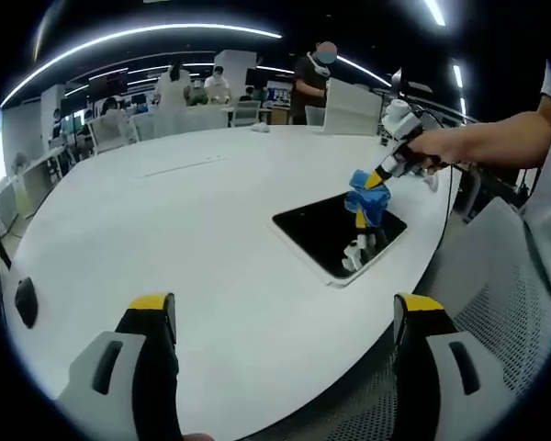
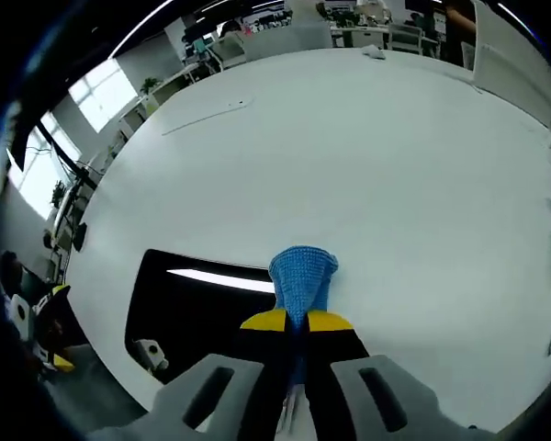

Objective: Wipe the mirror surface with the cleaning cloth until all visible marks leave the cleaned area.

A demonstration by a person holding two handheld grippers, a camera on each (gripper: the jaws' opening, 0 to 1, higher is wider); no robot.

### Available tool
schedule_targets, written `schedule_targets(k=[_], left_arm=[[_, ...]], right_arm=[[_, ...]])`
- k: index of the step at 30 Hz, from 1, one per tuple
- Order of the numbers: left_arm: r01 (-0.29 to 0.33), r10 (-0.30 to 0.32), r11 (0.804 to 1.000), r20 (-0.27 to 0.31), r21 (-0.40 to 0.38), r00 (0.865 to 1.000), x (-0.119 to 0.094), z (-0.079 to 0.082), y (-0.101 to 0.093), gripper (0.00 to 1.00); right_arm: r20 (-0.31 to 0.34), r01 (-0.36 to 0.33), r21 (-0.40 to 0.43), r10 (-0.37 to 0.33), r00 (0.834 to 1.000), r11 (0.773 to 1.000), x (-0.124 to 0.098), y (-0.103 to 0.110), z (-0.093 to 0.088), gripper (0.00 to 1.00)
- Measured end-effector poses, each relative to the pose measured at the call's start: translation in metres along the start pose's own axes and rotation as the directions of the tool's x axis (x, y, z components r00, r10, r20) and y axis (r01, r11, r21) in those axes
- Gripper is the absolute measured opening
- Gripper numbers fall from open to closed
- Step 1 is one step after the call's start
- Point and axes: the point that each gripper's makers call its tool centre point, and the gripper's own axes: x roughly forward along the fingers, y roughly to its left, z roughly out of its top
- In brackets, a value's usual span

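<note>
Mirror [image 2: 197, 317] under the cloth [image 2: 303, 276] clenched in my right claw [image 2: 297, 321], left claw [image 1: 285, 312] released; pressing toward 3 o'clock could slide it off the counter [image 2: 367, 165].

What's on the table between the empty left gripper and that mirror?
Nothing: in the left gripper view, bare white table lies between the left gripper and the mirror.

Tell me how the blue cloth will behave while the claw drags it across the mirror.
The cloth is probably floppy: it bunches and droops from the right claw. Its knitted texture suggests it is light and grips rather than slips. On the flat mirror it will likely fold or trail, so it may need pressing down.
</note>
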Motion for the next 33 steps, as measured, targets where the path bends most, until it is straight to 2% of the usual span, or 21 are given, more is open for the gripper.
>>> schedule_targets(k=[4,16,33], left_arm=[[0.001,-0.001,1.0,-0.001,0.0,1.0,0.0,0.0,0.0,0.98],[0.0,0.0,1.0,-0.005,0.002,1.0,0.0,0.0,0.0,0.97],[0.009,-0.009,1.0,-0.013,0.006,1.0,0.002,-0.005,0.003,0.97]], right_arm=[[-0.021,-0.008,0.014,0.008,1.0,1.0,0.012,0.003,-0.004,0.0],[-0.032,-0.034,0.028,0.035,0.999,0.999,0.022,0.025,0.002,0.0],[-0.052,-0.062,-0.004,0.062,0.997,0.998,0.034,0.061,0.008,0.0]])
